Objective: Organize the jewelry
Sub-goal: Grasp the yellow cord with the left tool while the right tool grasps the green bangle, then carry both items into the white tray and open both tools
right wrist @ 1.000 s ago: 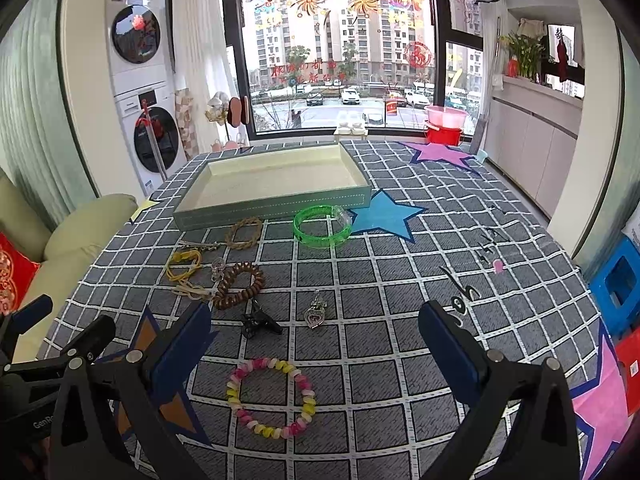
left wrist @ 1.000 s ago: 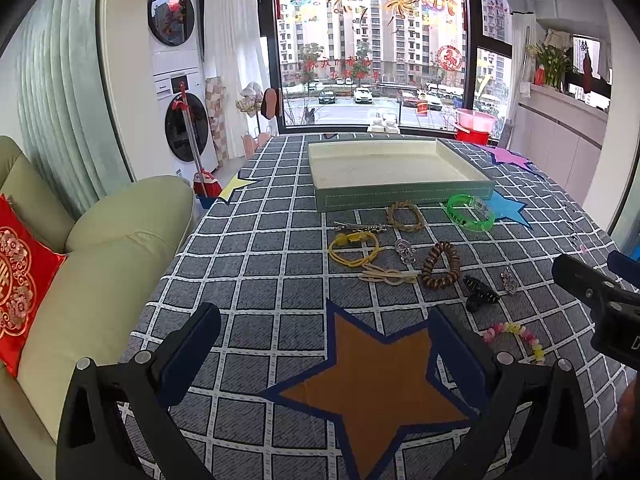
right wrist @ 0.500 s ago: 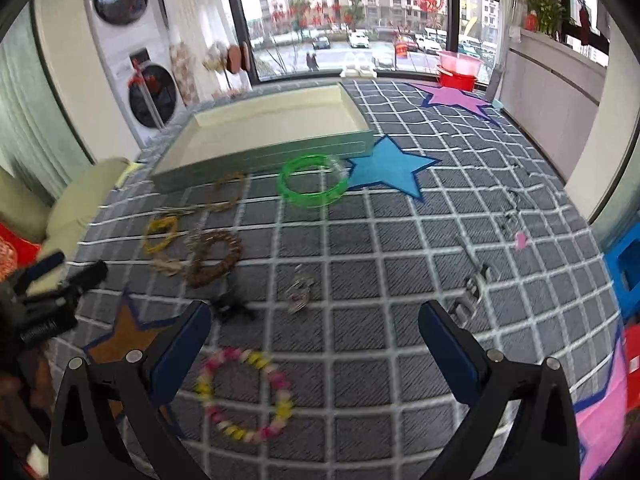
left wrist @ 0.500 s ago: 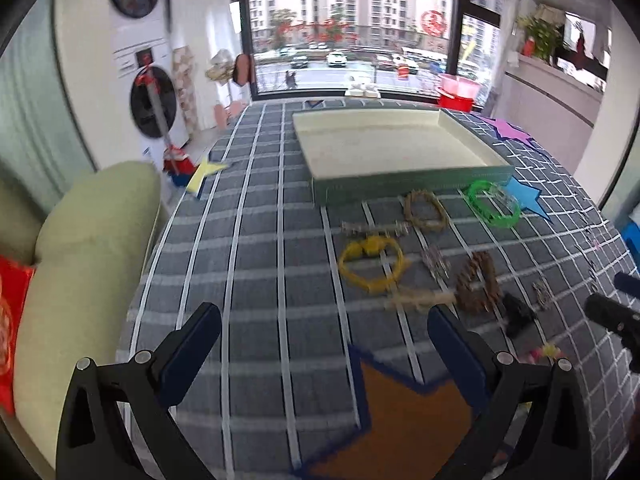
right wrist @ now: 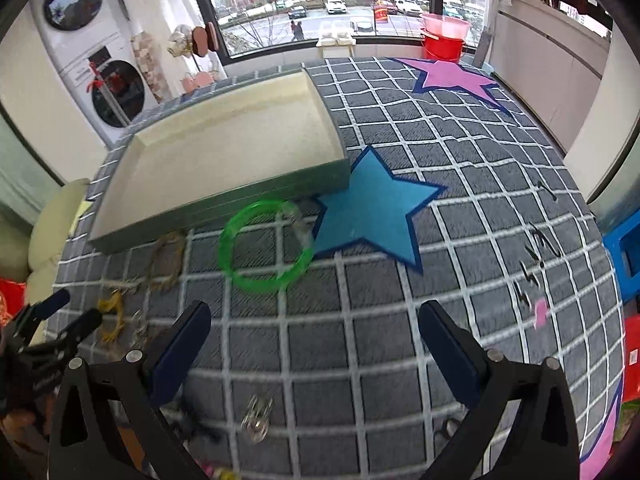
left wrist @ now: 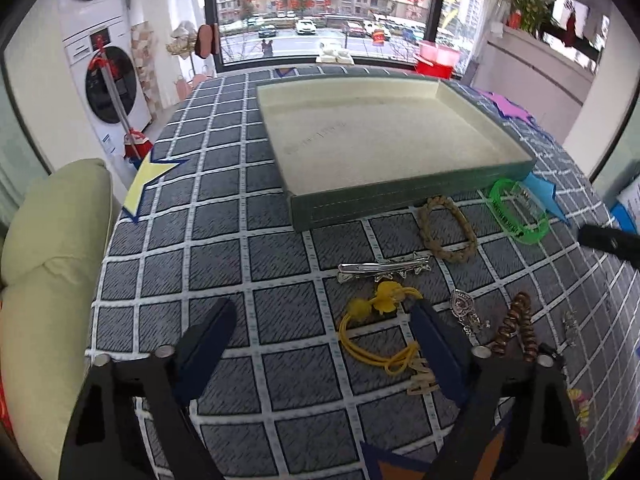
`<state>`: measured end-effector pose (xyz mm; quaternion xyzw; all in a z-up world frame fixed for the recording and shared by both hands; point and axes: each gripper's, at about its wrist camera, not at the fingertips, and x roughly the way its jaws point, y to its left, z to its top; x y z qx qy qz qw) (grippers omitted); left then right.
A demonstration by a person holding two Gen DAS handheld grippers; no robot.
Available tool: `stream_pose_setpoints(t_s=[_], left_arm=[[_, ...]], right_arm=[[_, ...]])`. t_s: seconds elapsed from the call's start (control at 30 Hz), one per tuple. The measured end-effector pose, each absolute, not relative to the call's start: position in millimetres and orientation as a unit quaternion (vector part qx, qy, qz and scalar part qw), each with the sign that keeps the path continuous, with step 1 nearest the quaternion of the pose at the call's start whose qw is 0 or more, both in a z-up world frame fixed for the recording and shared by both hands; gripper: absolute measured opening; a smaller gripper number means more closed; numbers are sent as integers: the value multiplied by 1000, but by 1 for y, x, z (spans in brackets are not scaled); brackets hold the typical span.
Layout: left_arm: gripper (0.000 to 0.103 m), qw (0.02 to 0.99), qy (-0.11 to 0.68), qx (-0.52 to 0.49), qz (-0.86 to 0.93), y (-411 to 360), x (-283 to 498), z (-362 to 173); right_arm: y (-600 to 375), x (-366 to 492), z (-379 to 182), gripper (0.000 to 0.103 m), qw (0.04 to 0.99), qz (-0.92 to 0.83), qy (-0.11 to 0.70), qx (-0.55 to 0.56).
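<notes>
Two grippers hang over a table spread with a grey checked cloth (left wrist: 224, 236). The left gripper (left wrist: 320, 344) points steeply down at the near part of the cloth; its jaws stand wide and are closing, and the yellow hair tie (left wrist: 376, 336) lies on the cloth in the gap beside the right-hand finger, with neither pad touching it. Just beyond the tie lies a silver hair clip (left wrist: 382, 269), and farther on a braided tan bracelet (left wrist: 448, 230) rests right against the front wall of the tray (left wrist: 360, 202). The tray is shallow, dark green outside and cream inside, and holds no jewelry. A green bangle (left wrist: 518, 210) lies close to the tray's front right corner, partly over a blue star (left wrist: 542, 192) on the cloth. To the right of the hair tie sit a small silver pendant (left wrist: 464, 308) and a brown beaded bracelet (left wrist: 518, 328).

The right gripper (right wrist: 316, 344) has its jaws spread wide with only bare cloth between them. Ahead of it lies the green bangle (right wrist: 266, 246), just in front of the tray (right wrist: 224, 204) and touching the blue star (right wrist: 372, 210). A blurred silver charm (right wrist: 258, 420) lies near the bottom of the right wrist view. The left gripper (right wrist: 60, 320) shows at that view's left edge, above the hair tie (right wrist: 112, 316).
</notes>
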<state>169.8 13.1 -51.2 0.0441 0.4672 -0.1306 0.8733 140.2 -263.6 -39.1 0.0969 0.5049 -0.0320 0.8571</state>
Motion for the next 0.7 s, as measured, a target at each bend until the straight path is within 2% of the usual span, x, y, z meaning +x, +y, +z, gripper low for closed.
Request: stream_pose_setpoints(t_s=[0.2, 0.3, 0.33, 0.37, 0.47, 0.53, 0.57, 0.6, 0.63, 0.7], left_arm=[[93, 863, 483, 50, -140, 7, 179, -60], [89, 862, 483, 72, -138, 2, 179, -64], [88, 862, 481, 77, -139, 0, 179, -64], [86, 861, 482, 74, -146, -1, 179, -63], [76, 860, 479, 78, -156, -6, 178, -62], [61, 860, 475, 81, -166, -11, 178, -61], [54, 860, 472, 83, -173, -13, 177, -60], [40, 860, 468, 89, -181, -16, 175, -59], [31, 860, 466, 93, -186, -18, 175, -59], [32, 859, 465, 90, -195, -18, 173, -58]], right_arm=[[-265, 170, -57, 86, 844, -34, 526, 103], [-260, 181, -66, 73, 837, -30, 538, 91], [-257, 182, -65, 73, 841, -33, 534, 79], [-255, 184, -66, 69, 842, -33, 534, 70], [-246, 186, -66, 63, 844, -35, 534, 42], [-241, 186, -66, 55, 846, -29, 532, 31], [-240, 185, -65, 50, 846, -25, 532, 30], [-238, 185, -65, 43, 845, -23, 533, 28], [-237, 185, -64, 39, 845, -21, 533, 27], [-236, 185, -63, 15, 845, -22, 534, 26]])
